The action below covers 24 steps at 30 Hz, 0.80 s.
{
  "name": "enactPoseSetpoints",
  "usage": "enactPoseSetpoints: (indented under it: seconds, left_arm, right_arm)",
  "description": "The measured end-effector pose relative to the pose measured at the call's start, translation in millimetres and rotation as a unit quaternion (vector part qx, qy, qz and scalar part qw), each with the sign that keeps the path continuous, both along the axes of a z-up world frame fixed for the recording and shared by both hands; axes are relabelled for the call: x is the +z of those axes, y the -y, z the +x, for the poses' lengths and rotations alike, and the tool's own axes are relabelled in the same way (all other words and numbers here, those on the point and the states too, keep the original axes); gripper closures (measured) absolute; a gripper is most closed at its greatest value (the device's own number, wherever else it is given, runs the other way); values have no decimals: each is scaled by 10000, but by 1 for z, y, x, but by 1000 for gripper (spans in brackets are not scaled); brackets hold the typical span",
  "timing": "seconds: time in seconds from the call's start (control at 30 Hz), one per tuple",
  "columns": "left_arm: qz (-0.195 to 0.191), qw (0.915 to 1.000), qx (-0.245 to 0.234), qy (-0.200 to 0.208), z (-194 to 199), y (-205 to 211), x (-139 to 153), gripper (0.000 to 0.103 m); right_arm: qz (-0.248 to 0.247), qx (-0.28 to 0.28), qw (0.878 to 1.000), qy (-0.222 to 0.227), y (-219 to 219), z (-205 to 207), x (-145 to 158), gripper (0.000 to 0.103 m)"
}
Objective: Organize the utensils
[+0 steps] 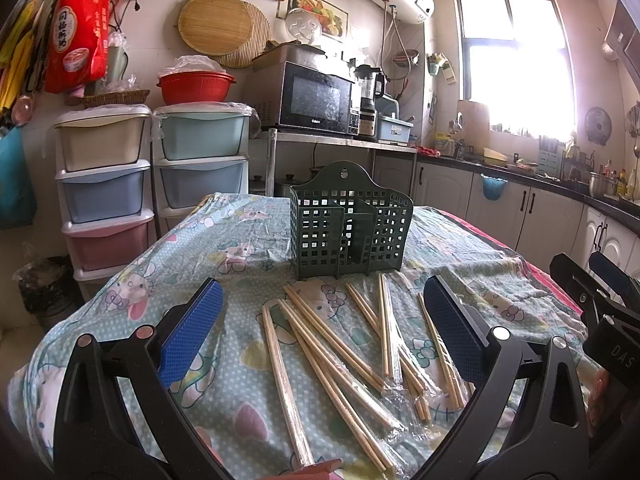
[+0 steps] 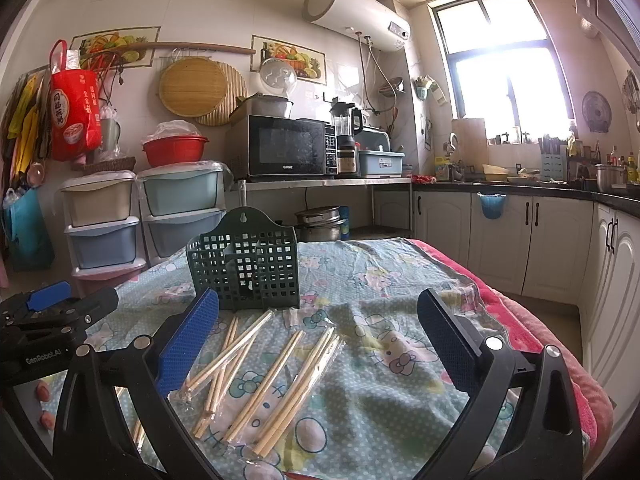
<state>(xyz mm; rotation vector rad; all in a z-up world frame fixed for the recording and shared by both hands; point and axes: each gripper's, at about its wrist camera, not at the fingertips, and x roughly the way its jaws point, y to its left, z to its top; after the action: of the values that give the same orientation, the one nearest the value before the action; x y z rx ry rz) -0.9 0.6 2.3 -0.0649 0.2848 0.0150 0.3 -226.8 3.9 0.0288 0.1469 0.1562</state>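
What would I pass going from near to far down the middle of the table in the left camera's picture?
Open left claw → wooden chopsticks scattered on the cloth → green slotted utensil holder standing upright → far edge of the cartoon-print tablecloth.

We see a white-tiled kitchen wall point(image 2: 192, 8) hung with round bamboo mats point(image 2: 192, 87), a red bag point(image 2: 74, 116) and fruit pictures, with a white water heater point(image 2: 356, 12) mounted high beside a bright window point(image 2: 508, 92) that floods the room with glare. Below stand pastel drawer towers point(image 2: 140, 216), a red basin point(image 2: 175, 151) on top of them, a black microwave point(image 2: 292, 151) on a metal shelf, and white cabinets point(image 2: 520, 236) under a dark counter point(image 2: 520, 191) crowded with pots and bottles. Our desk point(image 2: 400, 300) wears a cartoon-printed cloth over a red blanket.
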Motion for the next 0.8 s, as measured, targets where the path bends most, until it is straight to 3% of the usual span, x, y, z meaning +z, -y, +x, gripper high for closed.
enactPoseSetpoints:
  seconds: [0.8]
  left_arm:
    - [-52,9998,129,-109,9,-4,1,10]
  right_arm:
    - [-127,163,9997,-145,-6,10,4,6]
